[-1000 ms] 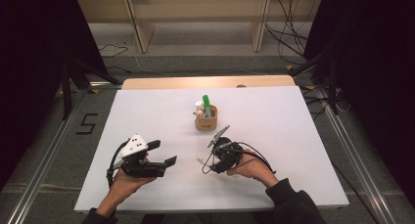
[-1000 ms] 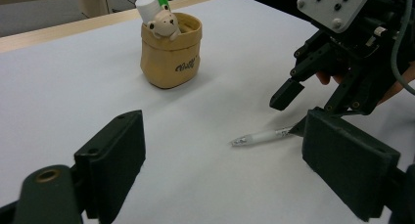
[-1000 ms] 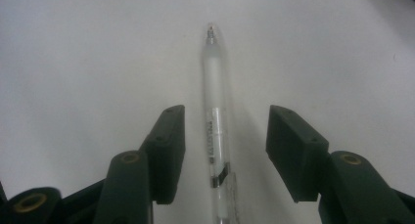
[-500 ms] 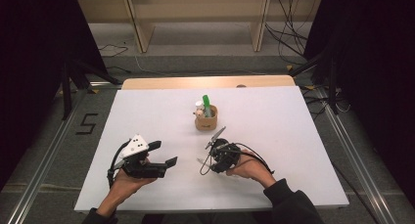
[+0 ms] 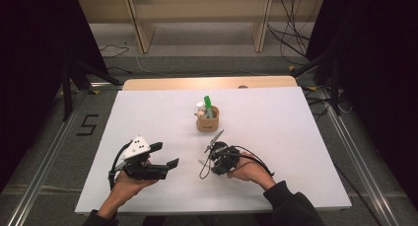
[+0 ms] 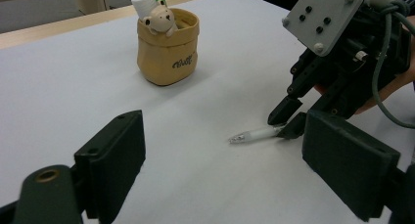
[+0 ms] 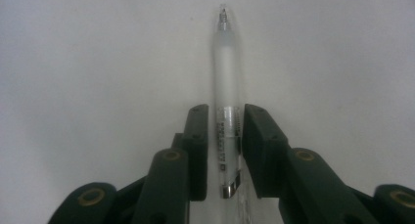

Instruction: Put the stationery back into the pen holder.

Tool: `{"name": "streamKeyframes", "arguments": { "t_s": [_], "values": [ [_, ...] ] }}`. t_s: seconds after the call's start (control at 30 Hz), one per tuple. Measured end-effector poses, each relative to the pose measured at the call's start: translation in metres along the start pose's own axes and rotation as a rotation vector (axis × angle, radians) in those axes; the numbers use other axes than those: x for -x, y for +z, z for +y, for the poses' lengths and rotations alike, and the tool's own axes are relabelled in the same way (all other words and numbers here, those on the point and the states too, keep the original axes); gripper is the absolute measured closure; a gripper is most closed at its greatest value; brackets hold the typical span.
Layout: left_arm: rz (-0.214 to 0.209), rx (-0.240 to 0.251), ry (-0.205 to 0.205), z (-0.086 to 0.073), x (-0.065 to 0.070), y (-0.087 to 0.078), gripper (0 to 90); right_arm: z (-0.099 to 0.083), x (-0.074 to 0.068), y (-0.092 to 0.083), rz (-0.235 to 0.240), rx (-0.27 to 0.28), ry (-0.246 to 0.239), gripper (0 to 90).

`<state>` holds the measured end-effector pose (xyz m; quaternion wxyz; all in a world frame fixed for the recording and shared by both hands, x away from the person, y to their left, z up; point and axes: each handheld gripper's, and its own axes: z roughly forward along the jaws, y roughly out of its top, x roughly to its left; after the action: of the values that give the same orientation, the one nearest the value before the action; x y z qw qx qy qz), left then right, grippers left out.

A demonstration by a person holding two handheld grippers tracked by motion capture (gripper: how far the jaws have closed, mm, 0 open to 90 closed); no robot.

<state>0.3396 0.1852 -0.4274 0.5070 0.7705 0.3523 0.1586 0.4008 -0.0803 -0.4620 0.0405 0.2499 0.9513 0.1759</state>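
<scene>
Right tool (image 7: 226, 150) jaws closed on frosted pen (image 7: 225, 72).

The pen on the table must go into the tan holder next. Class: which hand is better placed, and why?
Right. The right gripper has just been closing, its jaws either side of the pen. The left gripper is open, empty, and off to the side. The holder stands just beyond the right gripper.

The pen's (image 7: 226, 111) rear end is being cut off by the right gripper view's bottom edge, between the jaws.
</scene>
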Motion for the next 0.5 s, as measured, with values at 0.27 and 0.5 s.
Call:
{"name": "streamKeyframes", "arguments": {
  "t_s": [0.27, 0.5],
  "values": [
    [0.0, 0.0, 0.0, 0.0, 0.0, 0.0001, 15.6, 0.0026, -0.0051, 0.0005, -0.029, -0.018, -0.017, 78.2],
    [0.0, 0.0, 0.0, 0.0, -0.0001, 0.0001, 15.6, 0.004, -0.0053, 0.001, -0.034, -0.025, -0.022, 78.9]
  ]
}}
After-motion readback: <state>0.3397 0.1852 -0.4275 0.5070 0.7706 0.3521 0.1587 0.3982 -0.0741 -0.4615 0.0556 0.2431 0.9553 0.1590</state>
